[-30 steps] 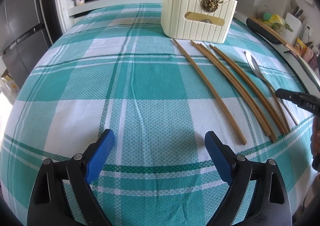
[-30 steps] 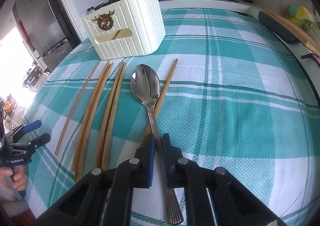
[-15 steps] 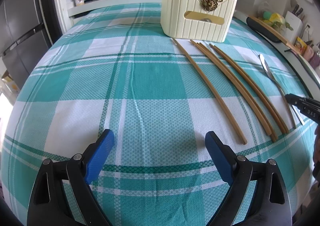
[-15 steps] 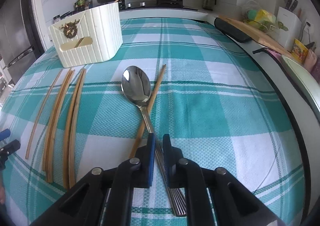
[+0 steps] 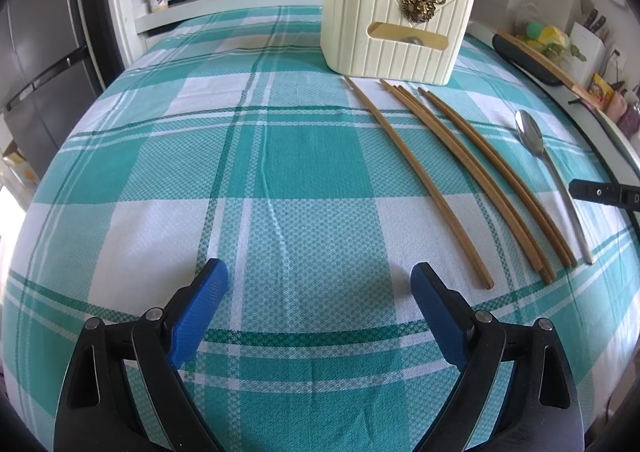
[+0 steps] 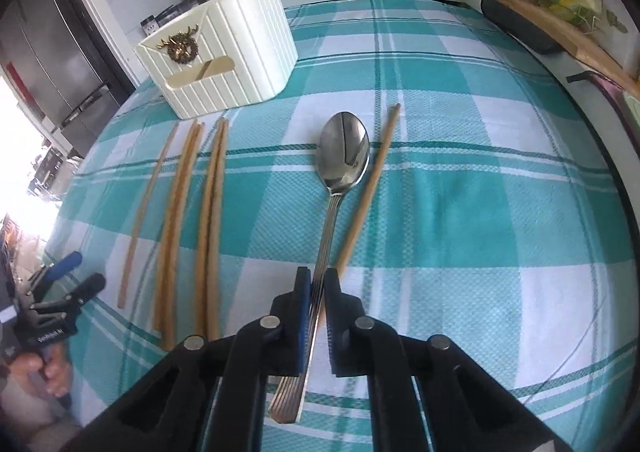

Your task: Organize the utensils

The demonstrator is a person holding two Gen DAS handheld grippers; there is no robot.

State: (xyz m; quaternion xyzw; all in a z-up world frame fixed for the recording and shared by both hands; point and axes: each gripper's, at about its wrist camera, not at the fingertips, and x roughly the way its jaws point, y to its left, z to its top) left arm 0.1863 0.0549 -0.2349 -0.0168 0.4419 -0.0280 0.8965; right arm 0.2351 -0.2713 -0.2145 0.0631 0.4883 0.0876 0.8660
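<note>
Where pads meet, spoon (image 6: pixel 325 252) between right claw (image 6: pixel 315 284) tips.

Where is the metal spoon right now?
The spoon is in the right gripper, shut on its handle, bowl pointing toward the white holder, between the chopstick bundle and a lone chopstick.

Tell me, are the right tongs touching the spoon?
Touching. In the right wrist view, the right tongs are closed on the spoon handle.

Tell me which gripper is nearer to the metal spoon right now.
Right. The right gripper is shut on the spoon, its fingers on the handle. The left gripper is open over the tablecloth, with the chopsticks between it and the spoon.
</note>
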